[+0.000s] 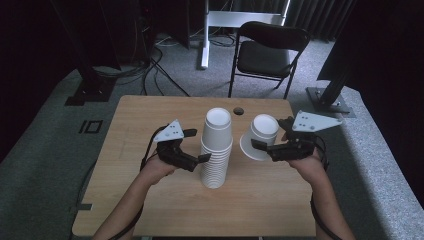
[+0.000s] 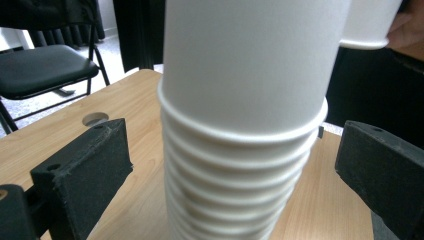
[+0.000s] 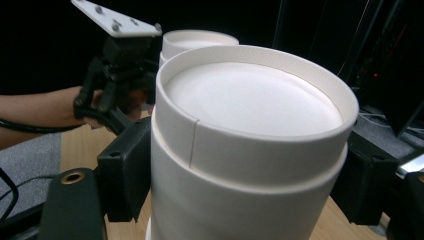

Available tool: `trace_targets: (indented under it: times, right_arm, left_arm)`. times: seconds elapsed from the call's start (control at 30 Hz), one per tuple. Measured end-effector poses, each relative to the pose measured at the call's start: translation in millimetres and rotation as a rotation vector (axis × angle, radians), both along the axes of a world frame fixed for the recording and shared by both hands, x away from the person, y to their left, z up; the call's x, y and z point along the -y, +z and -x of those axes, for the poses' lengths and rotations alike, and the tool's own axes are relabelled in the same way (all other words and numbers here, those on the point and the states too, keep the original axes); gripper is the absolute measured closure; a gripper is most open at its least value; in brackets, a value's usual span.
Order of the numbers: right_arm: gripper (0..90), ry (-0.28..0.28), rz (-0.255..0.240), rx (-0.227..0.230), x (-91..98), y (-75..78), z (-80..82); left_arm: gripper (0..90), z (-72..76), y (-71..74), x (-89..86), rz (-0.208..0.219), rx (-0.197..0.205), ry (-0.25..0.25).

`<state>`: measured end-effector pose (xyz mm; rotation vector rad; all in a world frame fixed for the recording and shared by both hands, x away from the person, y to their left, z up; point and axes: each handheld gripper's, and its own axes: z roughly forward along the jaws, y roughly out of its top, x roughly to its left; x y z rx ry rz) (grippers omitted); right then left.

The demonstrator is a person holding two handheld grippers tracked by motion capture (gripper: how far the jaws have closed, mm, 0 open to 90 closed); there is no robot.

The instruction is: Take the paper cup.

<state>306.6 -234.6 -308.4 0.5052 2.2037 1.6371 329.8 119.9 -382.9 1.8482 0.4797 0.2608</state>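
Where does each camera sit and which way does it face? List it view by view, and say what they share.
High view: above the person's side, looking forward and down on the table; both forearms, left gripper, right gripper.
Left gripper view: on the left gripper, facing the cup stack; both jaws show, apart.
Right gripper view: on the right gripper, facing the single cup; jaws against it.
Shared: the cup stack.

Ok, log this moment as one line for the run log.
right gripper: shut on single cup, tilted | left gripper: open around cup stack | table
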Motion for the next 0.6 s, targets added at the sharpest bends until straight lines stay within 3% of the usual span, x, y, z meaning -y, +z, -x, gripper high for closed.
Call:
trace_targets:
  times: [0.2,0.33,0.6]
  right_arm:
    - [22.2,-0.011,-0.006,-0.001,4.8,-11.5,5.5]
    - [22.2,-0.021,-0.014,-0.003,8.0,-20.8,8.4]
    - [22.2,-0.020,-0.005,-0.011,9.3,-37.4,17.1]
  left_arm:
    - [1.4,18.3,-7.1,-15.5,0.020,0.013,0.026]
    - [1.5,27.9,-16.4,-21.4,0.034,-0.011,0.025]
    - [1.6,44.0,-44.2,-16.5,-0.015,-0.049,0.023]
